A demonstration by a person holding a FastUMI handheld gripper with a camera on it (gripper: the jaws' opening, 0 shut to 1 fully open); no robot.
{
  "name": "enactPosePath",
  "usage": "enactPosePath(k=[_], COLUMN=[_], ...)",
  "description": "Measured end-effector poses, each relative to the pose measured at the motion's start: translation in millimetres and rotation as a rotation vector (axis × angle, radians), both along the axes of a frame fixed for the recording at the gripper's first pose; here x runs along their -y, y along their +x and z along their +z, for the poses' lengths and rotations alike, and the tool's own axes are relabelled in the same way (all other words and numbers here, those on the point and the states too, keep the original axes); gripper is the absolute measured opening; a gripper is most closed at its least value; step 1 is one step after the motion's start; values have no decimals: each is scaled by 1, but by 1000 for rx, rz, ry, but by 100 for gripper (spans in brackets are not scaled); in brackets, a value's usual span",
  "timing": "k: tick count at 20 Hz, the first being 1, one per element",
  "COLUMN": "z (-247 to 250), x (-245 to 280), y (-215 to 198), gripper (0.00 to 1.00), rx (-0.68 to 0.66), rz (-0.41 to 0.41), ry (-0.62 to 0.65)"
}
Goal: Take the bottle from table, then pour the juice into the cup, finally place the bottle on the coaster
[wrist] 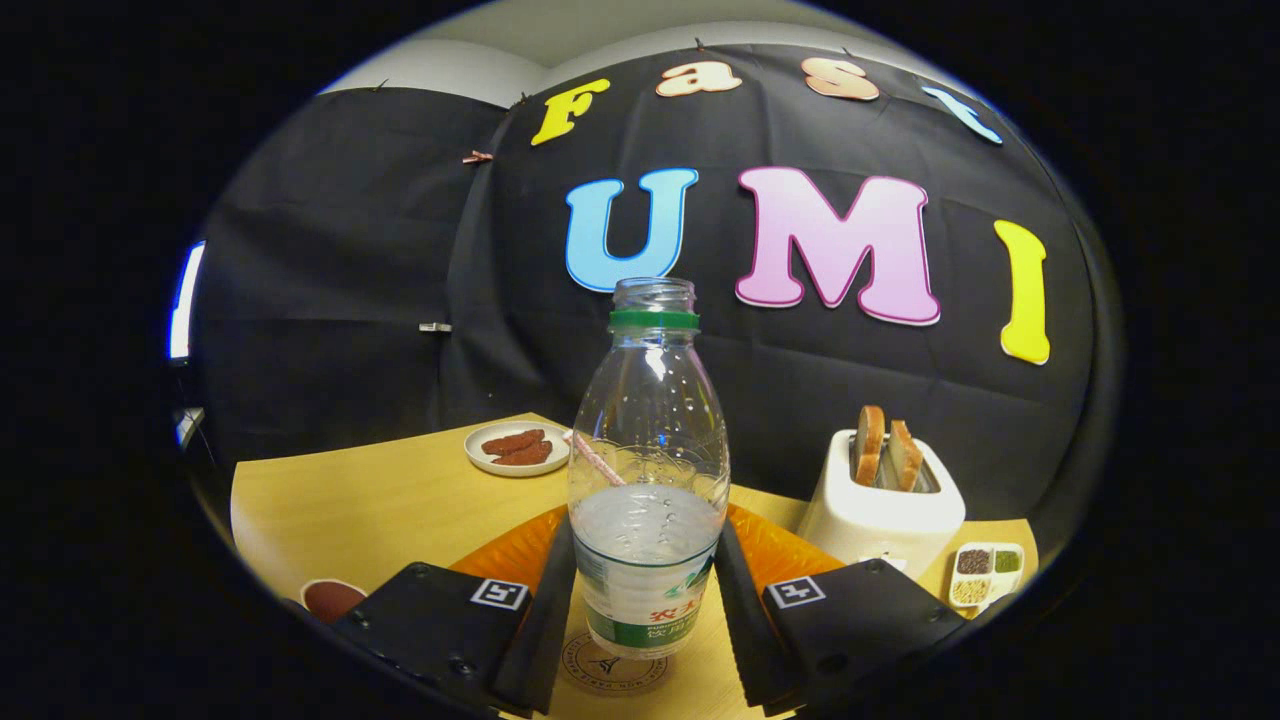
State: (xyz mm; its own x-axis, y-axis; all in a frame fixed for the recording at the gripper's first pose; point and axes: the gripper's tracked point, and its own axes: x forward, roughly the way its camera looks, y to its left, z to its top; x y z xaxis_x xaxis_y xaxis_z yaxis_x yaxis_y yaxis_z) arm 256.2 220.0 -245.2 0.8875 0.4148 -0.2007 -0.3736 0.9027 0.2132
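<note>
step: bottle (648, 480) set down on coaster (612, 668) | gripper (645, 610): jaws held tight on both sides of the bottle | bottle: upright, cap off, bottom over the coaster | tip: it should be kept straight, lowered slowly, then let go

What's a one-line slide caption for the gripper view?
Gripper fingers clamp the uncapped, part-full bottle upright on the coaster.
</note>
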Motion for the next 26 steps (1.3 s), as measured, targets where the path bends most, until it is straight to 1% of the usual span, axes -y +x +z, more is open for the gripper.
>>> enactPosePath(k=[4, 9, 12, 15, 16, 20, 24, 25, 26], z=[-31, -45, -47, -50, -52, -72, -77, -78, -81], x=[-8, -20, -21, -17, -19, -22, -16, -15, -15], y=[7, 3, -6, -12, -15, -24, -31, -33, -37], gripper=[72, 71, 72, 73, 75, 77, 79, 81, 86], rx=[-39, -54, -30, -40, -47, -115, -134, -139, -149], rz=[6, 16, 18, 16, 19, 23, 9, 8, 13], ry=[23, 59, 42, 35, 37, 5, -5, -9, -11])
